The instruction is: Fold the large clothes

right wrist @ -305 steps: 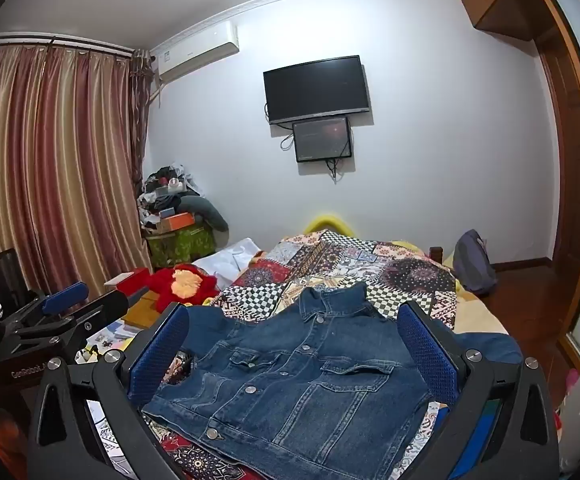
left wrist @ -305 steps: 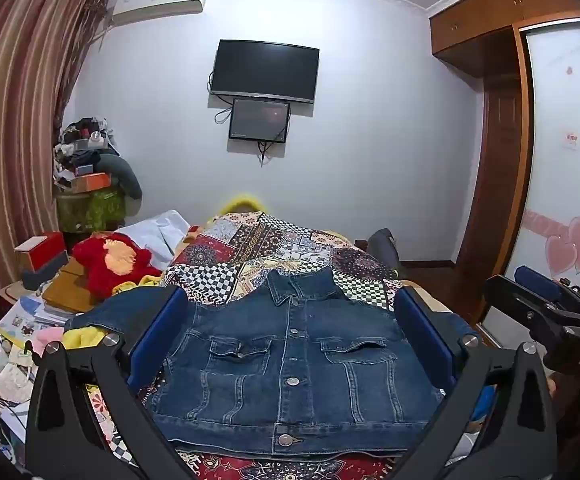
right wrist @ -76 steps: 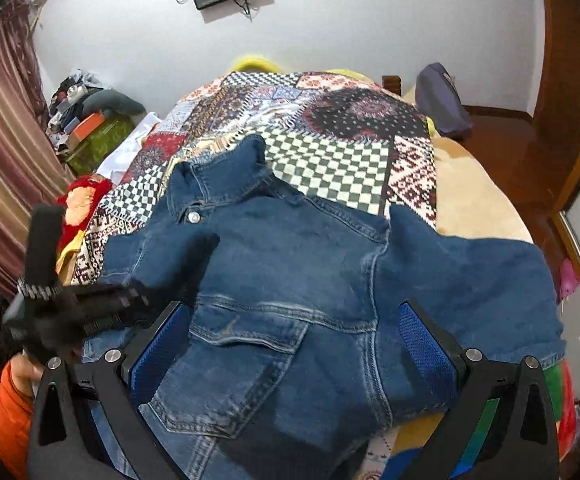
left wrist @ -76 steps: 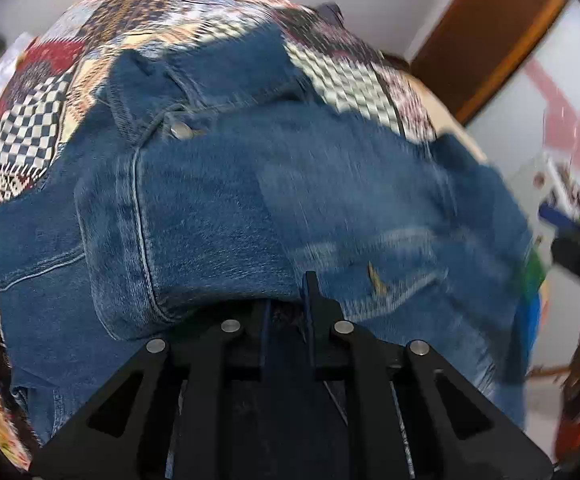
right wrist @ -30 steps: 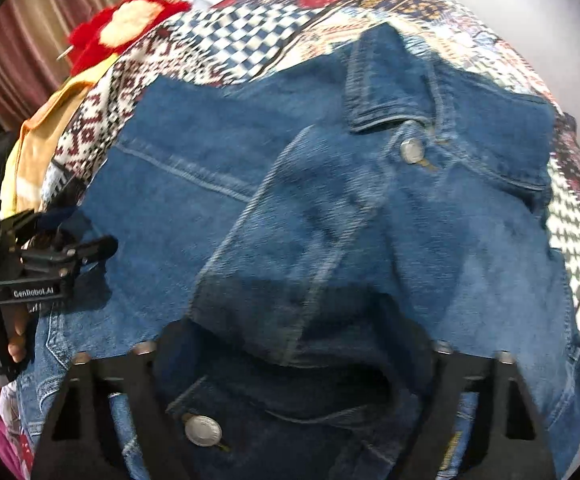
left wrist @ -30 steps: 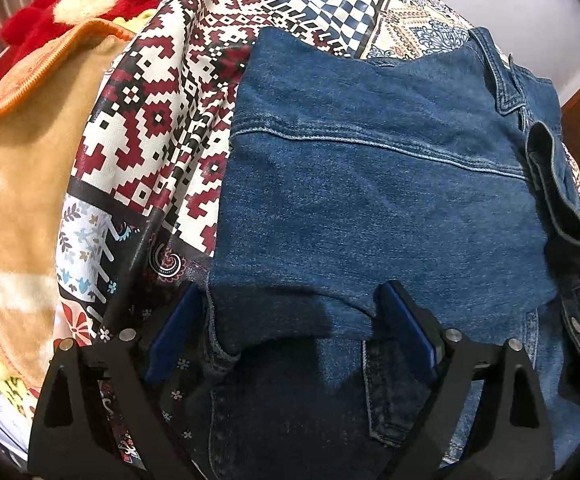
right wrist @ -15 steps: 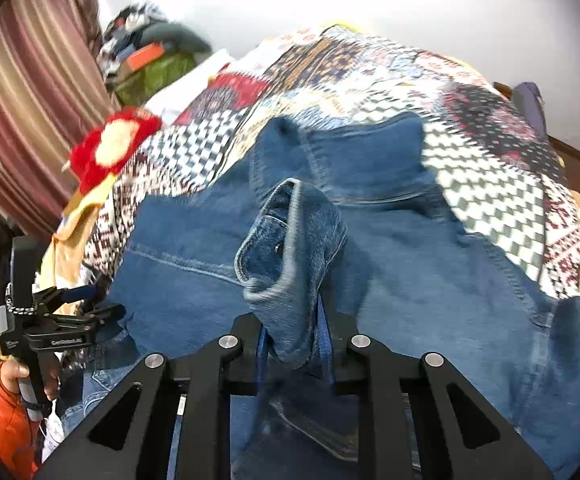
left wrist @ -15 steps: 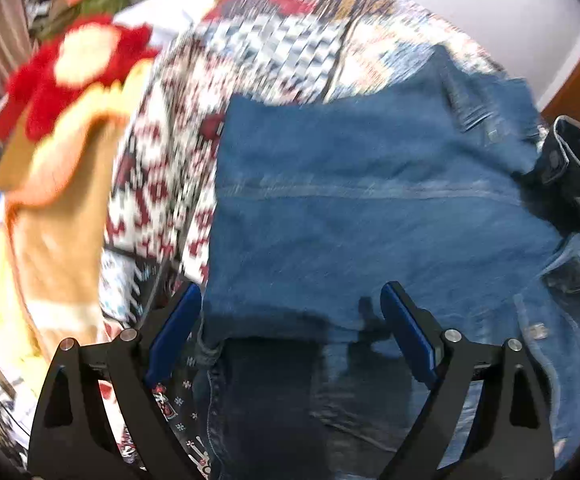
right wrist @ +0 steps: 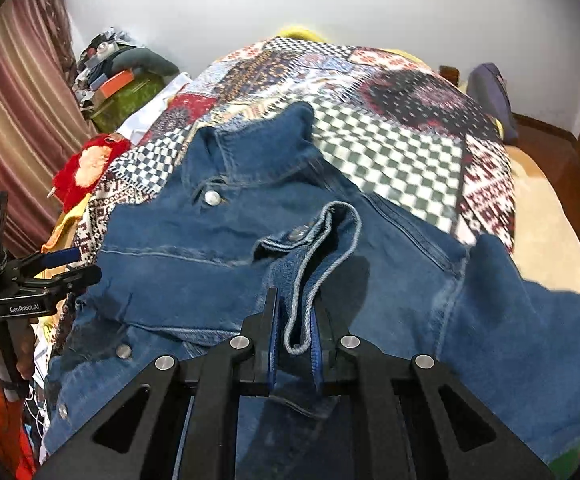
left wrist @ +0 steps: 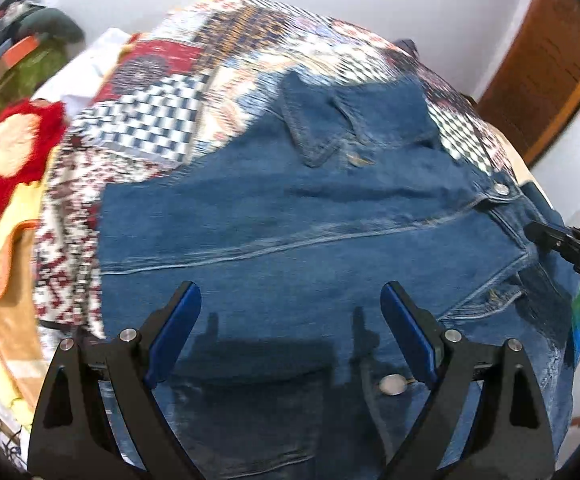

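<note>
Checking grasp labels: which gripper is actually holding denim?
The right gripper, shut on the jacket cuff; the left gripper is open over the jacket.

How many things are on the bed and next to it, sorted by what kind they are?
Denim jacket: 1
Patchwork quilt: 1
Red plush toy: 1
Grippers: 2, left gripper and right gripper
Total: 5

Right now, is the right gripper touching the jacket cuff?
Touching. The right wrist view shows the right gripper with its jaws shut on the cuff.
</note>
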Available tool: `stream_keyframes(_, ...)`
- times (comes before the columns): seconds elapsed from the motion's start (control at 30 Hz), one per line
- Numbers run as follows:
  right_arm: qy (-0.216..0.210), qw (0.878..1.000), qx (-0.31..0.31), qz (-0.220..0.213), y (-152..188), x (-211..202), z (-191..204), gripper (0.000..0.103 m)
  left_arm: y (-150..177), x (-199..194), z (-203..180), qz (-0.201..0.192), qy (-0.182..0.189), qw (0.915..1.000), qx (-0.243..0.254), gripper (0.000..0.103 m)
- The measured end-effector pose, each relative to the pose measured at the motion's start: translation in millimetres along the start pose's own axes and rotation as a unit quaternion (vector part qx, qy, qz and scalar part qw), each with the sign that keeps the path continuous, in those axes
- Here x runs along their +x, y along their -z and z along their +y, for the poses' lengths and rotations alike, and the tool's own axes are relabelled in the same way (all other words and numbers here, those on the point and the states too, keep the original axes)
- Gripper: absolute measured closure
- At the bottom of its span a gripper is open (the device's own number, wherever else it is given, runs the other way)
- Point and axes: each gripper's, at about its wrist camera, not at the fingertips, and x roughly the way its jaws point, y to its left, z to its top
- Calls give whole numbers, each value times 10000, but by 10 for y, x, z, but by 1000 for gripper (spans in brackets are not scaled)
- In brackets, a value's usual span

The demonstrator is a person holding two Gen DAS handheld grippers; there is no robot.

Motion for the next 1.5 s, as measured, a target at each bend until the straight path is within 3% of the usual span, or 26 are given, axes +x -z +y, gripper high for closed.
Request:
stream_keyframes(0.23,899,9957,-70,211,117,-30,-323,95,178,395,-283,588,134,9980,204,11)
stream_keyframes(0.37,780,9966,-29,268,99,-134,-341,95,236,412,-322,521,75,9982,291,11)
stream_keyframes(0.6,320,9955,-700,544,-114,-19,234,95,286,402,-282,514,141,9984,214,9)
stream_keyframes(0.67,426,9907,-1003,815,-93,188,412,95,322,408,-277,480,115,9986,175,5)
stream_keyframes(0.77,1036,9731,-1545,1359,48,637,530,95,393,421,-279,481,88,9986,193,2)
stream_keyframes(1.0,1064,9720,-1725,1192,173,587,495,93,452,412,-285,366,69,9991,188,1)
stream_keyframes(1.03,1079,9719,-1716,1196,183,569,483,88,459,407,-289,358,62,9992,187,1)
stream_keyframes(1.1,1368,9673,-1806,1140,195,543,477,63,468,401,-296,338,34,9992,191,1)
stream_keyframes(1.13,1759,9604,-1907,1019,218,509,468,34,474,394,-297,329,16,9993,191,1)
stream_keyframes(1.17,1864,9587,-1936,930,209,492,440,23,473,386,-297,323,2,9993,186,1)
stream_keyframes(1.37,1185,9821,-1117,948,226,207,200,23,435,297,-317,364,-172,9990,191,1)
stream_keyframes(1.5,1000,9902,-782,575,232,-136,79,23,329,91,-409,112,-175,9995,251,1)
